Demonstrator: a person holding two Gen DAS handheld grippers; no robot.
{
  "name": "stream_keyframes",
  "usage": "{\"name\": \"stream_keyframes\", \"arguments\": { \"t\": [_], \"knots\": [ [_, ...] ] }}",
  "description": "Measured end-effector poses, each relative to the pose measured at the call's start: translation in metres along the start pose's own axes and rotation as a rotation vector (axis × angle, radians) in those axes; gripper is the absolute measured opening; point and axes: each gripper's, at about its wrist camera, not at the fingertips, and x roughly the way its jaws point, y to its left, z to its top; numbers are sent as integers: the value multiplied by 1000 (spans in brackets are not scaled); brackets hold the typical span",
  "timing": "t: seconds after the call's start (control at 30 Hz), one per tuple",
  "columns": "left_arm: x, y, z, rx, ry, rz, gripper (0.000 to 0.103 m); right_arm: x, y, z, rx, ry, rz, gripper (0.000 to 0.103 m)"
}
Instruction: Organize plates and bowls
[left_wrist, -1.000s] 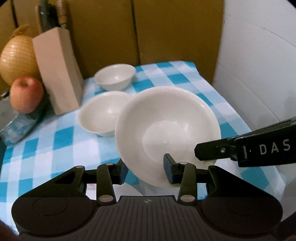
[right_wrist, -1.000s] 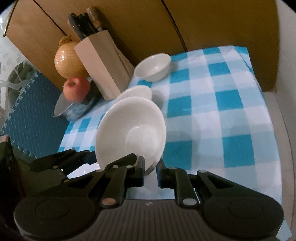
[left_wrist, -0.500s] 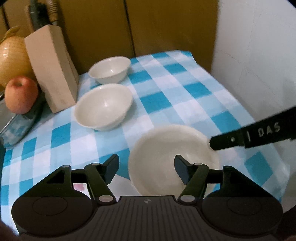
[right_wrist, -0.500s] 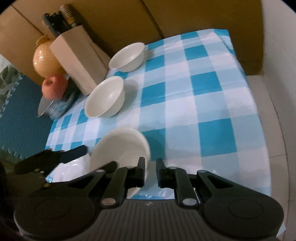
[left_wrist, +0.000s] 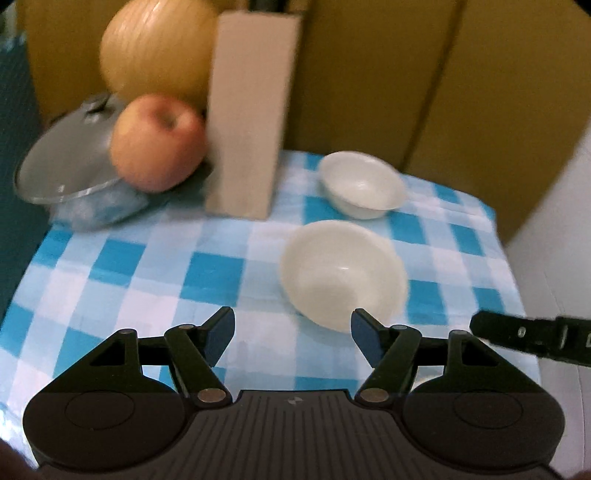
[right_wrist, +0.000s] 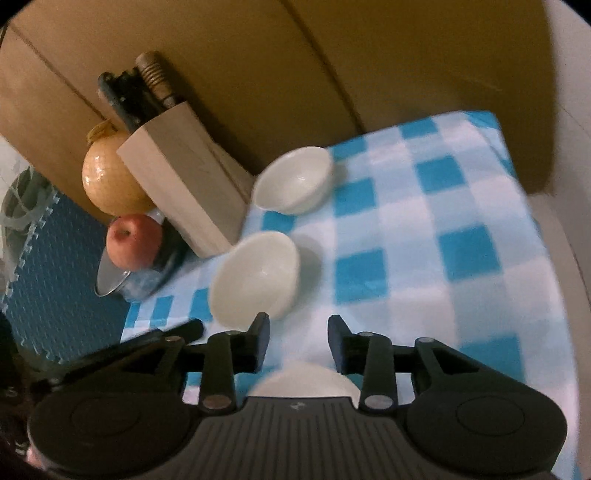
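Note:
Two white bowls stand on the blue checked cloth. The nearer bowl (left_wrist: 343, 273) sits just beyond my open, empty left gripper (left_wrist: 291, 334); it also shows in the right wrist view (right_wrist: 255, 275). The smaller far bowl (left_wrist: 362, 182) stands behind it, also seen in the right wrist view (right_wrist: 293, 179). My right gripper (right_wrist: 298, 341) is open and empty. A white plate (right_wrist: 306, 380) lies on the cloth just under its fingers, mostly hidden by the gripper body. The right gripper's finger (left_wrist: 532, 338) shows at the right edge of the left wrist view.
A wooden knife block (left_wrist: 251, 114) stands at the back left, with an apple (left_wrist: 159, 142), a yellow melon (left_wrist: 159, 44) and a glass pot lid (left_wrist: 70, 158) beside it. Brown cardboard walls (right_wrist: 369, 55) close the back. The cloth (right_wrist: 461, 240) ends at the right edge.
The right gripper has opened and let go of the large plate, which now lies on the cloth below it. Both grippers have pulled back and turned toward the two bowls.

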Motion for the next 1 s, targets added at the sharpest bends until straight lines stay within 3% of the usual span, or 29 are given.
{"name": "stream_keyframes", "arguments": {
  "t": [0.2, 0.4, 0.63, 0.8, 1.0],
  "knots": [
    [23, -3, 11, -22, 4, 31, 75, 48, 5, 21, 23, 8, -22, 34],
    [47, -10, 15, 20, 17, 67, 75, 69, 0, 25, 19, 42, -35, 34],
    [60, -9, 16, 25, 33, 85, 75, 87, 4, 29, 0, 79, -29, 34],
    [66, -12, 14, 58, 43, 91, 67, 97, 8, 28, -18, 100, -31, 34],
    [71, -17, 12, 89, 48, 101, 66, 103, 10, 26, -32, 113, -39, 34]
  ]
}}
